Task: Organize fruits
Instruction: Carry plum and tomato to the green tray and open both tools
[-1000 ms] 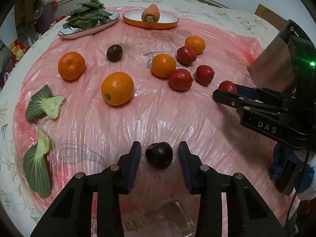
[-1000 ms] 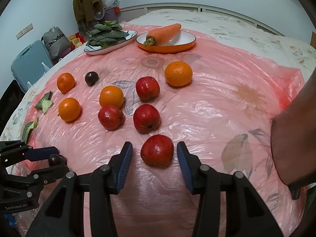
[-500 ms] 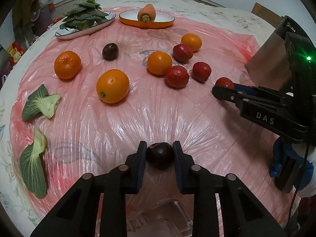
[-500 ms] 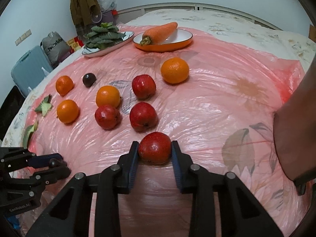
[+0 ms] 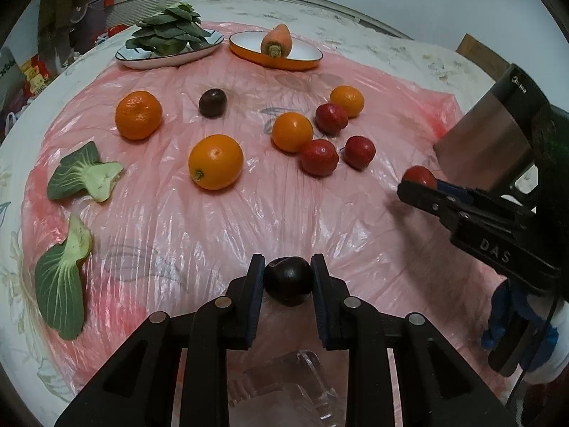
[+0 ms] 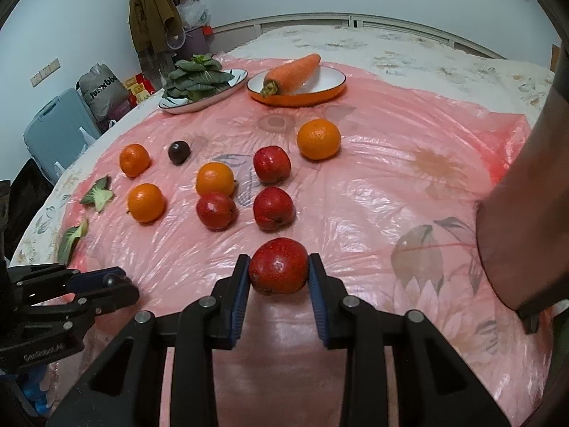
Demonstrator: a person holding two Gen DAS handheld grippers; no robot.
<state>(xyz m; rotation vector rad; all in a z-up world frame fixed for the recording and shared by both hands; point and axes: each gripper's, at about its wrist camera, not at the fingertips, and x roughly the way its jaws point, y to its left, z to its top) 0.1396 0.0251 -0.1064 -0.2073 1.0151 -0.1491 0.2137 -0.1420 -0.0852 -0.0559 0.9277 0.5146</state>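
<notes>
A: Pink plastic sheet (image 6: 391, 163) covers the bed. How many of each fruit?

B: In the right wrist view, 4 oranges, 4 red apples and 1 dark plum (image 6: 179, 151) lying free. The left wrist view adds a 2nd dark plum (image 5: 288, 280), clamped in the left tongs (image 5: 288, 284) near the sheet's near edge.

A: And the right tongs (image 6: 278, 277)?

B: Clamped on a red apple (image 6: 278, 266), also toward the near edge; the other 3 apples sit just beyond it, mid-sheet.

A: What does one view show that the other misses?

B: Only the right view shows a hanging coat (image 6: 149, 17), a grey suitcase (image 6: 57, 124) and a forearm (image 6: 522, 213) at the right. Only the left view shows a clear plastic container (image 5: 284, 384) under the left tongs.

A: Vegetables?

B: 1 carrot (image 6: 291, 71) on an orange-rimmed plate (image 6: 320, 94), and stacked greens (image 6: 197, 78) on a white plate (image 6: 220, 98), both at the far edge. 2 loose green leaves lie by the left edge.
</notes>
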